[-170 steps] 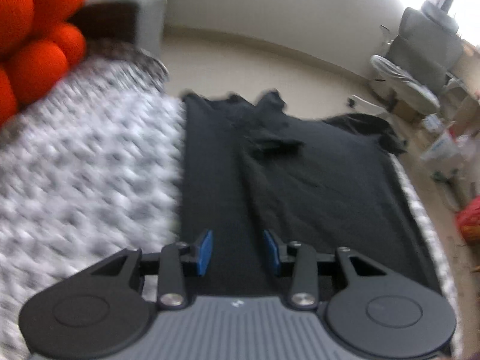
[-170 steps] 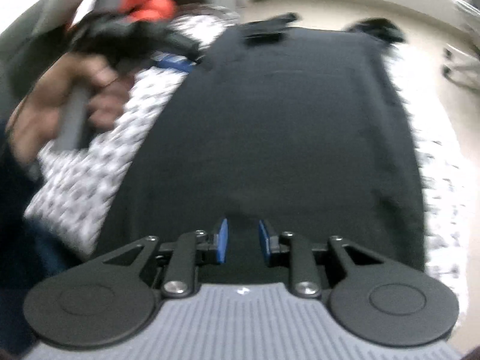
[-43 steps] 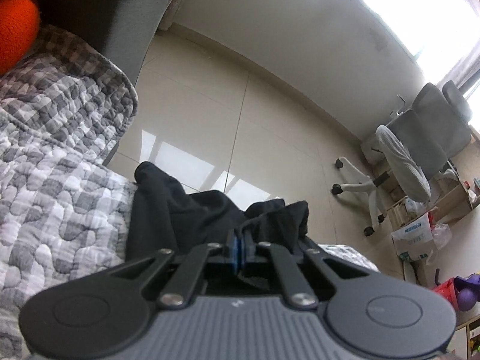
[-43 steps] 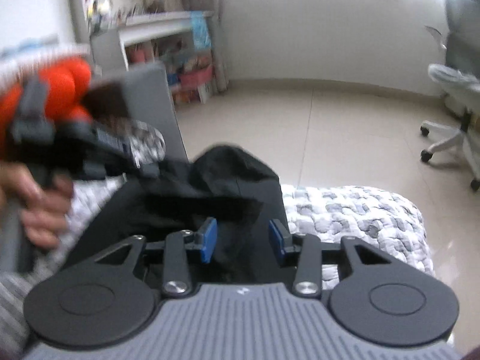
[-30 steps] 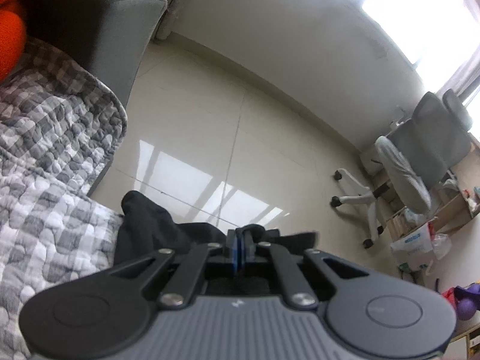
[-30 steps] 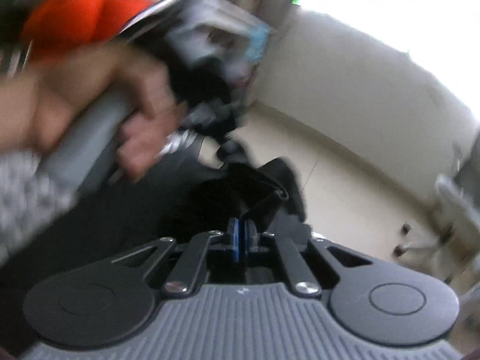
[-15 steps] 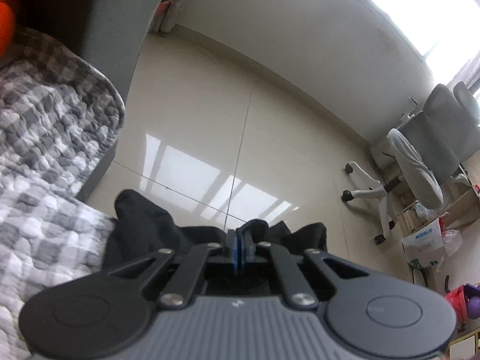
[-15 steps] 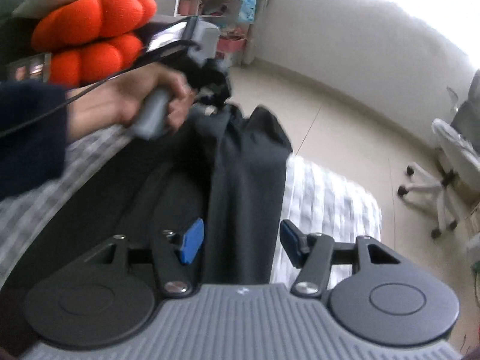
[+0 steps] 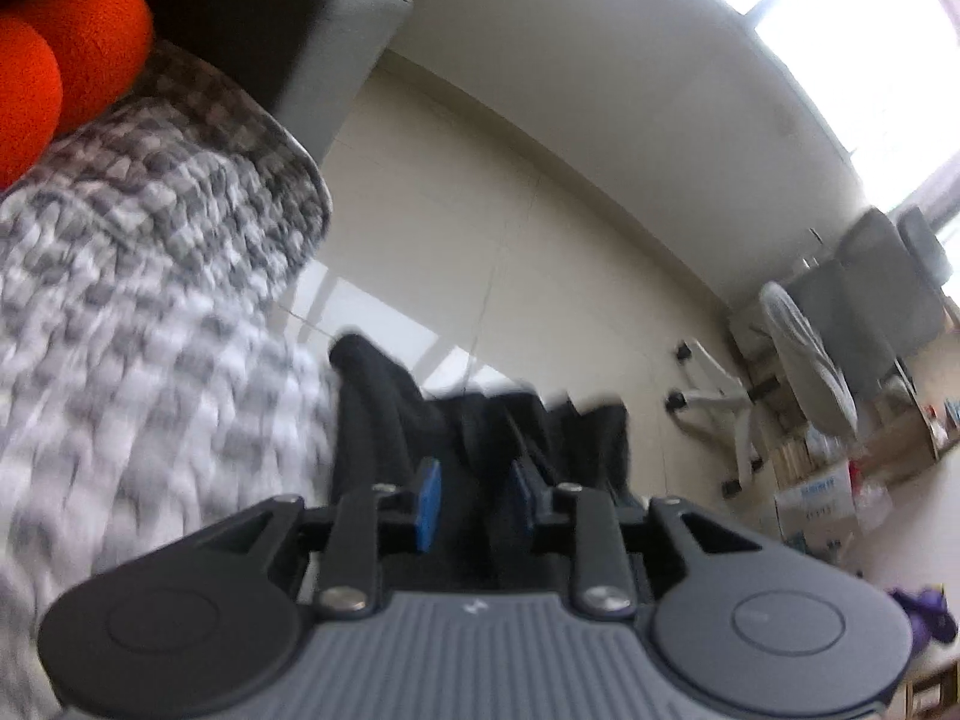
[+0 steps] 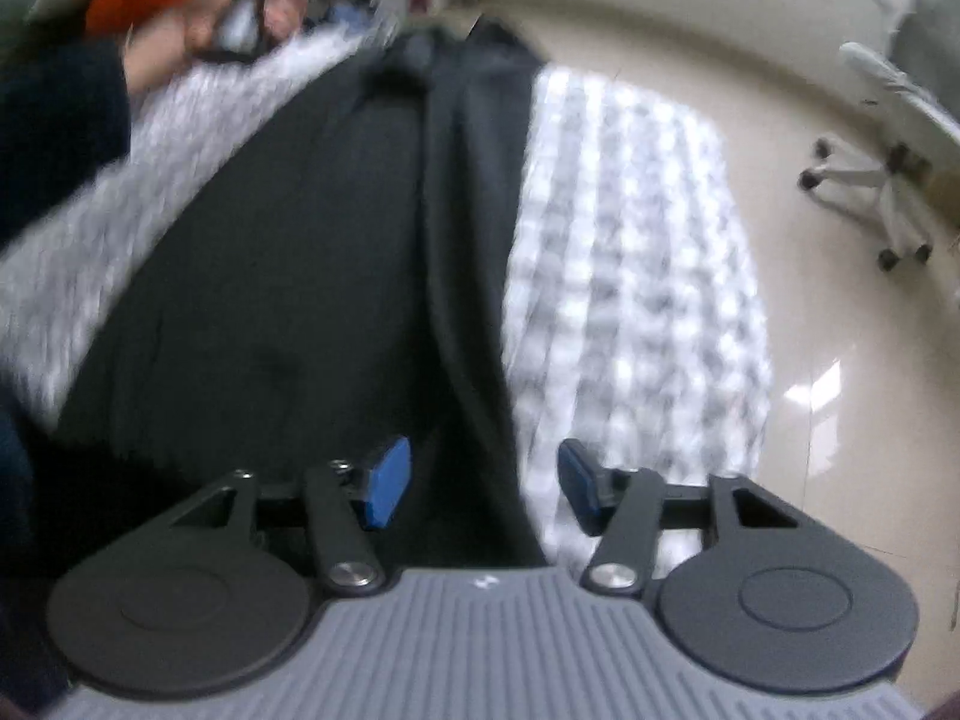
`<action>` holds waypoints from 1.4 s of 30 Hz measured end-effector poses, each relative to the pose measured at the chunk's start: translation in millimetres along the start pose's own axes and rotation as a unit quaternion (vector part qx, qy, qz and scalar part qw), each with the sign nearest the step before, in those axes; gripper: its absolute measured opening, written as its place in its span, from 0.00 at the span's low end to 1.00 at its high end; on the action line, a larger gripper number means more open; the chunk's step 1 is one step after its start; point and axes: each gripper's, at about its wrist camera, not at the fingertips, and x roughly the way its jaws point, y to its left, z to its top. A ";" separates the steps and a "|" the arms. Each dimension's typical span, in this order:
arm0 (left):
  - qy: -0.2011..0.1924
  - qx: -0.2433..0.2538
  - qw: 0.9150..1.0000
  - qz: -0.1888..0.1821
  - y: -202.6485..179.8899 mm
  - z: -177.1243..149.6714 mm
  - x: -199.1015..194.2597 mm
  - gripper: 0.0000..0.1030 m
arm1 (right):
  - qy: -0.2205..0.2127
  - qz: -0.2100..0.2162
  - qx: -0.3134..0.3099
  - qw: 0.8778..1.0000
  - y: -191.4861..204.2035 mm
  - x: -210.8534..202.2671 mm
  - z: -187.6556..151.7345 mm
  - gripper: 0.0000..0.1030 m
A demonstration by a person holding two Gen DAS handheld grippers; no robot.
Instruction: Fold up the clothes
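Note:
A black garment (image 10: 312, 276) lies lengthwise on a grey-and-white checked quilt (image 10: 630, 276), its right side folded in to a long narrow strip. In the left wrist view its far end (image 9: 480, 420) sits bunched at the quilt's edge. My left gripper (image 9: 474, 498) is open just above that end, holding nothing. My right gripper (image 10: 483, 489) is open wide over the garment's near right edge, empty. The hand holding the left gripper (image 10: 198, 18) shows blurred at the far left.
The quilt (image 9: 150, 276) covers a sofa with a grey armrest (image 9: 288, 42) and an orange cushion (image 9: 66, 54). Beyond is a pale tiled floor (image 9: 480, 252). A white swivel chair (image 10: 888, 138) and shelves with clutter (image 9: 840, 480) stand to the right.
My left gripper has opened and let go of the garment's far end. My right gripper, open half a second ago, has pulled back toward the near end. Both views are blurred by motion.

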 end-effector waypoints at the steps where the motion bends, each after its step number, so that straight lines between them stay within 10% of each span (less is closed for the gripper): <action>1: 0.006 0.005 1.000 0.000 -2.0 -8.1 -3.1 0.27 | 0.015 -0.021 -0.003 1.000 1.1 4.3 -4.3 0.32; 4: 0.024 0.018 1.000 0.001 -8.1 -31.6 -12.2 0.27 | 0.033 -0.067 -0.003 0.997 2.6 5.0 -16.5 0.02; 12: 0.051 0.050 0.997 -0.004 -31.0 -75.9 -48.1 0.27 | -0.027 -0.184 -0.094 0.978 64.7 -24.5 -9.6 0.02; 19: 0.080 0.070 0.994 -0.009 -36.0 -118.7 -76.3 0.27 | -0.015 -0.183 -0.213 0.960 128.2 4.1 -35.0 0.14; 29: 0.072 0.063 0.995 -0.014 -35.6 -124.1 -64.5 0.29 | -0.057 -0.178 -0.153 0.970 101.2 -16.1 -41.6 0.34; 37: 0.068 0.074 0.995 -0.012 -40.3 -125.0 -60.5 0.31 | -0.029 -0.138 -0.159 0.977 114.0 0.6 -45.2 0.11; 40: 0.074 0.075 0.994 -0.012 -40.2 -127.3 -58.3 0.31 | -0.039 -0.135 -0.152 0.978 117.8 -2.7 -44.1 0.36; 42: 0.081 0.079 0.994 -0.014 -42.7 -131.0 -55.7 0.32 | -0.035 -0.134 -0.157 0.978 118.9 0.8 -43.5 0.34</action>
